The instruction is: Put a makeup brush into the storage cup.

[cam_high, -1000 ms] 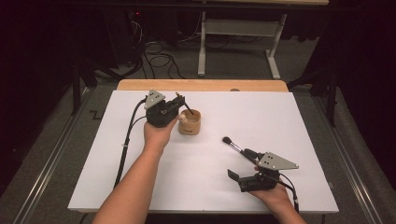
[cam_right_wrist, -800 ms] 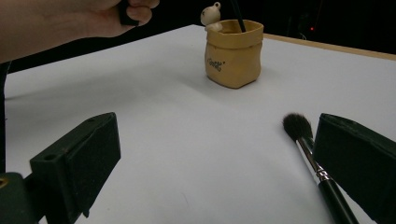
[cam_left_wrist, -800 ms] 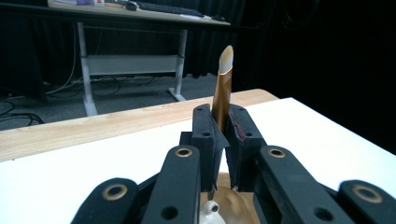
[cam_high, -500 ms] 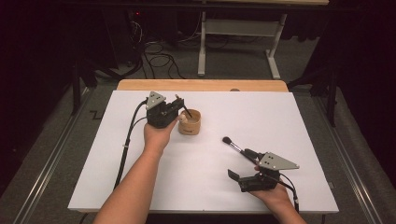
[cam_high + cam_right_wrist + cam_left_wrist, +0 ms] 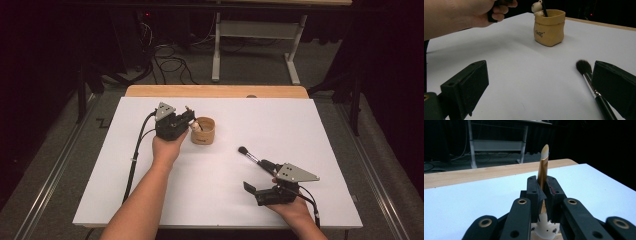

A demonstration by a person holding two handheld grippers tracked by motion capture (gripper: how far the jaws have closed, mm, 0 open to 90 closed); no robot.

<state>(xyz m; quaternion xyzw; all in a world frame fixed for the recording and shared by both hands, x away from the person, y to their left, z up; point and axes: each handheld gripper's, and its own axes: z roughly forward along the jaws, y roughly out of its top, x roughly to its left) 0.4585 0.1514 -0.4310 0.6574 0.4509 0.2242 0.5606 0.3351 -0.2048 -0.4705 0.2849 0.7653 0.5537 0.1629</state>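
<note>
- High view, far left: the left gripper (image 5: pixel 186 120) sits over the white table (image 5: pixel 325 130), held in the person's left hand (image 5: pixel 167 147), its cable trailing back along the forearm toward the near edge.
- Its 2 jaws are pinched together on a slim gold-handled brush (image 5: pixel 189 111), whose lower end drops into the tan pen holder (image 5: pixel 203 131) just right of the gripper.
- Left gripper view: the gold-handled brush (image 5: pixel 543 166) stands nearly upright between the 2 black jaws, clamped narrow, its pale tip (image 5: pixel 545 149) leaning slightly right; a small white figure (image 5: pixel 544 227) shows below the jaws, though it is too close and cut off to make out well.
- High view, centre: the pen holder stands upright on the table, well apart from the wooden strip (image 5: pixel 215 91) along the far edge.
- Right gripper view: the pen holder (image 5: pixel 549 27) looks like a soft yellow pouch with small print on its front, and a dark stem and a little white figure (image 5: pixel 537 7) rise from its mouth.
- High view, right: a black makeup brush (image 5: pixel 255 158) lies flat on the table, bristles pointing to the far left, handle running toward the right gripper (image 5: pixel 260 191).
- Right gripper view: the right gripper (image 5: pixel 544 90) stands wide open with nothing between the pads; the makeup brush (image 5: pixel 590 80) lies just beside the right-hand jaw, apparently not gripped.
</note>
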